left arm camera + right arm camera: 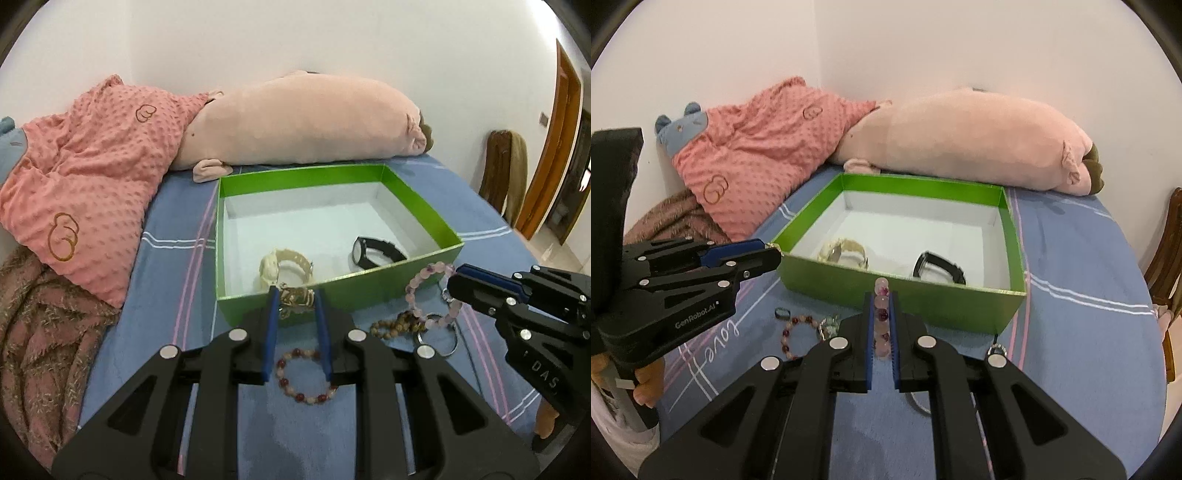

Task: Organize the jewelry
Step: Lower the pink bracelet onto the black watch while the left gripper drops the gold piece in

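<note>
- So the goal is getting all the jewelry into the shallow green cardboard box with the white floor [424, 210], which sits on the blue striped bedsheet [173, 266].
- Already inside: a cream-coloured wristwatch with a perforated strap [280, 264] near the front left, and a black wristwatch [373, 251] toward the front right. I'd call that roughly a third done.
- The left gripper [295, 299] has its jaws narrowed onto a small gold-and-cream chain piece [293, 297], held up right at the box's front wall. Can't make out exactly what the piece is.
- The right gripper [881, 314] is pinched almost closed on a pale pink bead bracelet with a few purple beads [881, 306], lifted just in front of the box.
- Left on the sheet: a red-and-cream bead bracelet [306, 376], a brown wooden bead bracelet [397, 323], a thin silver hoop [445, 345] and a small dark-stoned ring [782, 313].
- My guess is both held pieces go over the wall next, then the rest.
</note>
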Demonstrator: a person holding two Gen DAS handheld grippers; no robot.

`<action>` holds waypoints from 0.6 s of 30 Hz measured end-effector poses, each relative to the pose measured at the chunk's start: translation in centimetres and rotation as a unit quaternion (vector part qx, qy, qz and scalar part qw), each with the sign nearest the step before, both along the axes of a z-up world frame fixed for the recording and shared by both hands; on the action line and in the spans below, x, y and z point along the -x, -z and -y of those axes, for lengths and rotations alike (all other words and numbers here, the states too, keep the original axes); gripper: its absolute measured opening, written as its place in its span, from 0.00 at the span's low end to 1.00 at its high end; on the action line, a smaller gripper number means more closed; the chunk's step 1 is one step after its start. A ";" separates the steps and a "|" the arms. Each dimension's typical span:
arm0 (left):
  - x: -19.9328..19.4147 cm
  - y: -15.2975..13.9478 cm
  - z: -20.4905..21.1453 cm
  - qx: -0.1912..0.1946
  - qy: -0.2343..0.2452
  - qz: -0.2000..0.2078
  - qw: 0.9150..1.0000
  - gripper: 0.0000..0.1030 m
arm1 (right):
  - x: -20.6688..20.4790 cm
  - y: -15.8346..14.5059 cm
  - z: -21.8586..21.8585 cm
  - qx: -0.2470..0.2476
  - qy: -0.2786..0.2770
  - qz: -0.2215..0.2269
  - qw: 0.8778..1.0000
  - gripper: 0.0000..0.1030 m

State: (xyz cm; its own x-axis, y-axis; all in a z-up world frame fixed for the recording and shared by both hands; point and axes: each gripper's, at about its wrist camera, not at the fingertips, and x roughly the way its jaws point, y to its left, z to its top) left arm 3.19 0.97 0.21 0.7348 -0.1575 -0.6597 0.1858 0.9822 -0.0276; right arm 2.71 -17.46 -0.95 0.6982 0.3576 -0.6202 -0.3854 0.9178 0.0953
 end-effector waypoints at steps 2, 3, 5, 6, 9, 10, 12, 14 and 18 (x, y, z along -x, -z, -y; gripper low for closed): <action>-0.6 -0.3 -0.5 0.003 -0.009 -0.006 1.000 0.19 | -0.3 -0.6 0.3 -0.003 0.011 0.006 1.000 0.07; -0.9 -0.8 -1.1 0.010 -0.018 -0.012 1.000 0.19 | -0.4 -1.0 0.4 -0.003 0.015 0.008 1.000 0.07; -1.0 -2.2 -1.8 0.030 -0.016 -0.012 0.999 0.19 | -0.6 -2.2 0.6 -0.003 0.018 0.007 1.000 0.07; -1.0 -2.9 -2.0 0.031 -0.017 -0.008 0.999 0.19 | -0.7 -2.9 0.6 -0.004 0.018 0.005 1.000 0.07; -1.6 -5.1 -1.9 0.015 -0.027 0.002 1.000 0.19 | -1.5 -5.5 0.7 -0.013 0.020 0.006 1.000 0.07; -2.0 -5.6 -1.9 0.017 -0.029 0.002 0.999 0.19 | -1.8 -6.1 0.7 -0.014 0.022 0.010 1.000 0.07; -3.5 -6.0 -1.8 0.028 -0.027 -0.010 0.999 0.19 | -2.9 -7.3 0.4 -0.013 0.026 0.016 0.999 0.07; -5.0 -5.5 -1.7 0.037 -0.030 -0.021 0.999 0.19 | -4.3 -7.5 -0.1 -0.025 0.030 0.008 0.999 0.07; -8.1 -2.1 -1.5 0.053 -0.037 -0.043 0.997 0.19 | -7.1 -5.1 -0.8 -0.043 0.046 -0.015 0.998 0.07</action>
State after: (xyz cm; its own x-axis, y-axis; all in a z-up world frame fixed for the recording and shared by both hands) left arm 11.25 2.49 2.35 0.6891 -0.1767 -0.7028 0.1058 0.9839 -0.1437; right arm 9.85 -16.62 4.12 0.7118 0.3452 -0.6117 -0.2949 0.9373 0.1858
